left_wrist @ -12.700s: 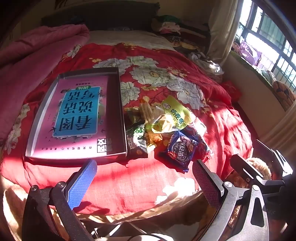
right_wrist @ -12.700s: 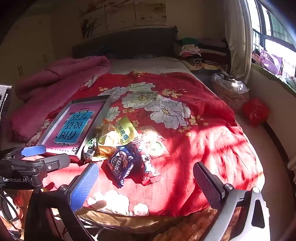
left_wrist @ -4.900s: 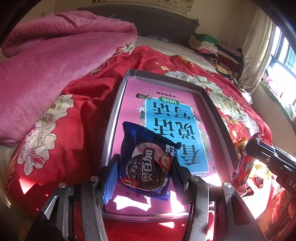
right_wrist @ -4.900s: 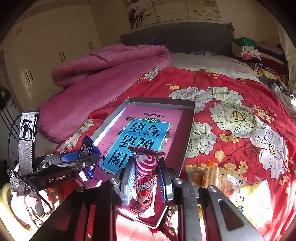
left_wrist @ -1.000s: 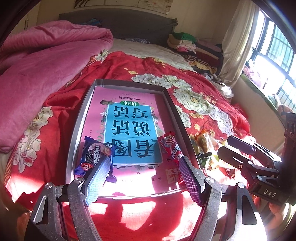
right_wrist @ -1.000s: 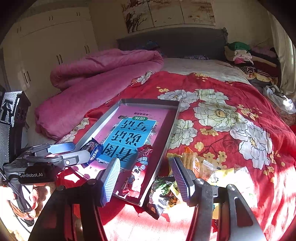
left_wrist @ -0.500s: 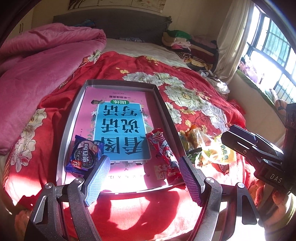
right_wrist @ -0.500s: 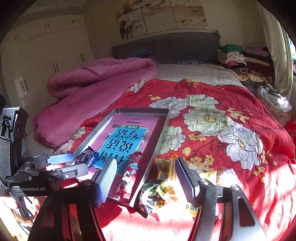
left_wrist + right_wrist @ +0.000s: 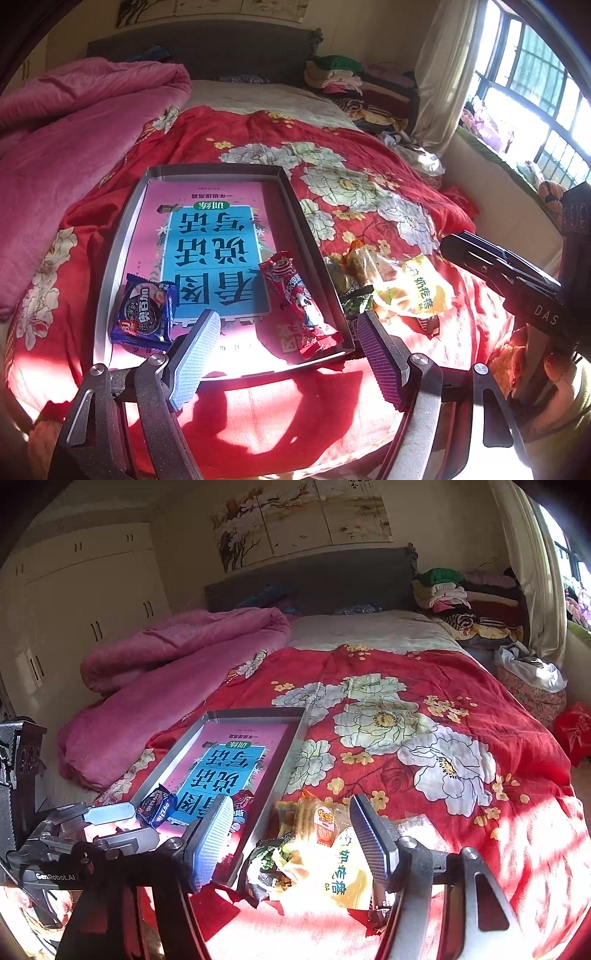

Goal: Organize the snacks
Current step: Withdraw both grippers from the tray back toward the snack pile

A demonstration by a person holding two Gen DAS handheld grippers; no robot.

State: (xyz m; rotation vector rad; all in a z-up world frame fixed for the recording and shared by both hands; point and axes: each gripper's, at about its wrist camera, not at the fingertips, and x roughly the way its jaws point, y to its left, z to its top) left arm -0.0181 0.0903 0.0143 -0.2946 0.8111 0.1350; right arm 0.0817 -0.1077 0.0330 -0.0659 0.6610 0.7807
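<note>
Left gripper [image 9: 286, 354] hangs over the near edge of the bed, jaws wide apart, nothing between the pads. Right gripper [image 9: 291, 840] sits low over the snack pile [image 9: 321, 853], jaws apart and just opening a little wider, empty; the yellow packet [image 9: 347, 878] lies on the cover beneath them, untouched.

Grey tray [image 9: 122, 236] rests on the red floral quilt [image 9: 369, 192], a pink-and-blue book [image 9: 214, 240] flat inside it. In the tray's near end: blue cookie packet [image 9: 146, 314] at the left corner, red lollipop packet [image 9: 295, 299] along the right wall, well apart.

Loose snacks lie just beside the tray's right wall.

Beyond: pink duvet [image 9: 177, 664] bunched left, grey headboard [image 9: 314, 579], folded clothes [image 9: 458, 590].
</note>
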